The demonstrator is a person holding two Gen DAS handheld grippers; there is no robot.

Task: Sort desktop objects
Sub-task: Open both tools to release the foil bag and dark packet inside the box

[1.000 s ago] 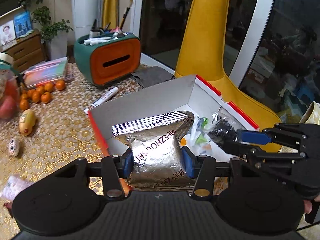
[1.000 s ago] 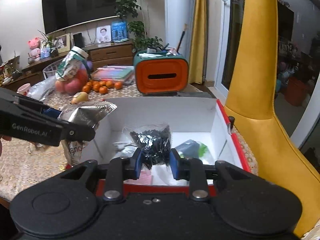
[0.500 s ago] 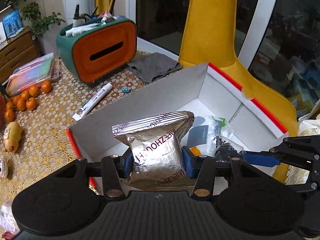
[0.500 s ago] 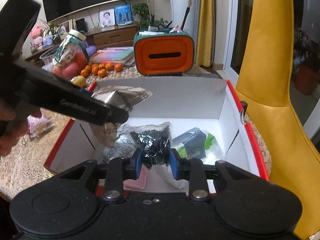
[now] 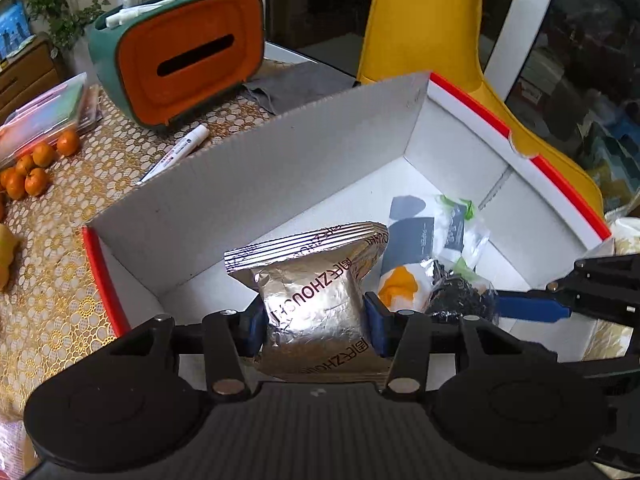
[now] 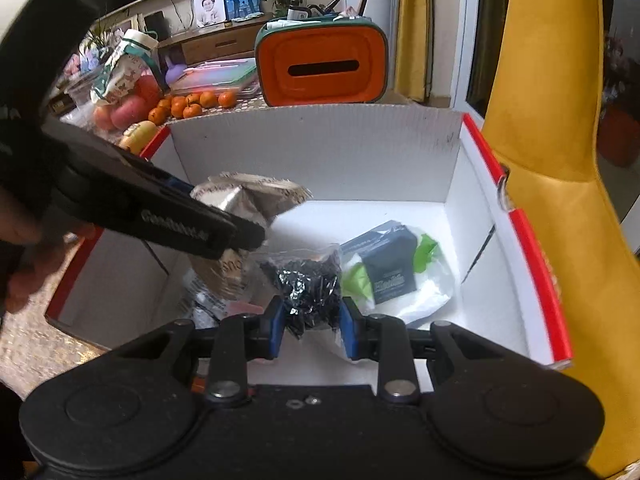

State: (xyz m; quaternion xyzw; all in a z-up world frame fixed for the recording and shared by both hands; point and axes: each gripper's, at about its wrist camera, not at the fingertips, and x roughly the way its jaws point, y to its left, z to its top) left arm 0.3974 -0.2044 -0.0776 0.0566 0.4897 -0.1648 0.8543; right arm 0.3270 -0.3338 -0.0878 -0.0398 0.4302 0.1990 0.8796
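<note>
My left gripper (image 5: 313, 322) is clamped on the silver foil snack bag (image 5: 310, 292), the two blue pads pressing its puffed middle from both sides; the bag hangs in the lower centre of the left view, above the floor of the white box with red rim (image 5: 472, 98). My right gripper (image 6: 311, 326) is clamped on a small clear bag of black pieces (image 6: 306, 280), low in the centre of the right view, also inside the box. I judge both bags are light and soft. The foil is smooth and can slip, and the air inside gives way under pressure, so the best hold is across the middle or on the flat sealed edge at the top. The clear bag is loose and its content shifts, so a pinch near the bulk keeps it from swinging. On the box floor, at the right, a dark packet (image 6: 390, 262) lies in plastic wrap. Releasing low should avoid bouncing.
</note>
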